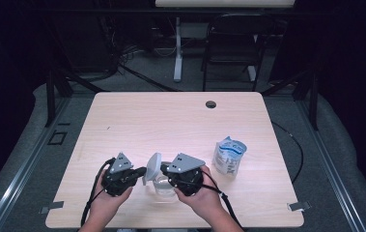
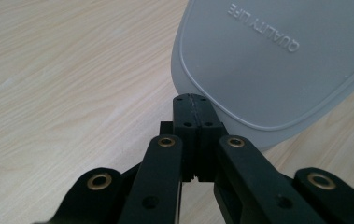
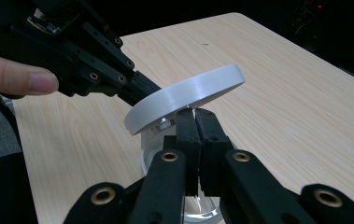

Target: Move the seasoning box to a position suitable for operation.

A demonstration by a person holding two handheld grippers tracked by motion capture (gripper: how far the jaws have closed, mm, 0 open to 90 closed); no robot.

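Grey oval plastic lid (image 1: 152, 167), embossed "QUALITY LIFE", held tilted above a clear plastic container (image 1: 163, 186) at the near edge of the pale wood worktop (image 1: 171, 121). Left gripper (image 1: 142, 171): jaws pinched shut on the lid's rim, as the left gripper view shows. Right gripper (image 1: 163, 169): jaws closed tight on the container's rim just under the lid. 2 hands close together. 1 blue-and-white pouch (image 1: 228, 156) stands apart to the right.
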